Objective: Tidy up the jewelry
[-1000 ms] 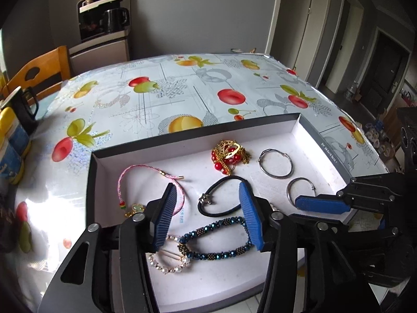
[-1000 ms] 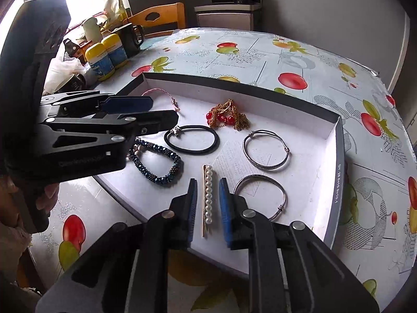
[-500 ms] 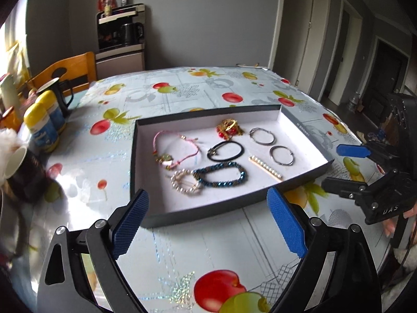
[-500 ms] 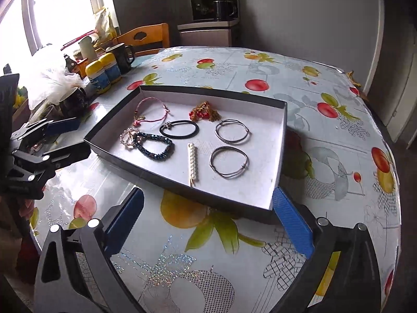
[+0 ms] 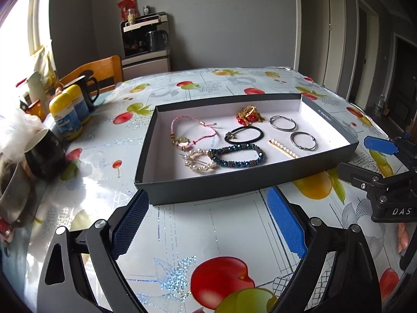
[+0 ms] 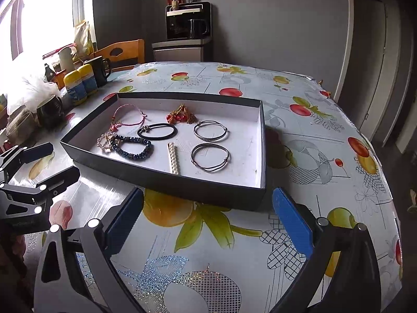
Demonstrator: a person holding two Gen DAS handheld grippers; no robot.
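A dark shallow tray (image 5: 208, 190) (image 6: 166, 180) with a white floor holds the jewelry: a pink cord bracelet (image 5: 192, 127) (image 6: 130, 114), a red and gold piece (image 5: 249, 116) (image 6: 181, 116), a black hair tie (image 5: 243, 134) (image 6: 157, 131), two silver bangles (image 5: 282, 123) (image 5: 303, 140) (image 6: 211, 131) (image 6: 209, 157), a pearl hair clip (image 5: 282, 148) (image 6: 173, 160), a blue beaded bracelet (image 5: 237, 155) (image 6: 134, 146) and a pearl ring clip (image 5: 198, 161). My left gripper (image 5: 208, 223) is open and empty before the tray. My right gripper (image 6: 208, 223) is open and empty too.
The fruit-print tablecloth (image 5: 208, 234) covers the table. Yellow-lidded bottles (image 5: 69, 114) (image 6: 78, 84), dark mugs (image 5: 44, 154) (image 6: 100, 69) and clutter stand at the left. A wooden chair (image 5: 101, 73) and a coffee machine (image 5: 146, 36) stand behind.
Both grippers have pulled back out of the tray toward the table's near edge and opened wide. The pearl hair clip that lay between the right fingers rests in the tray.
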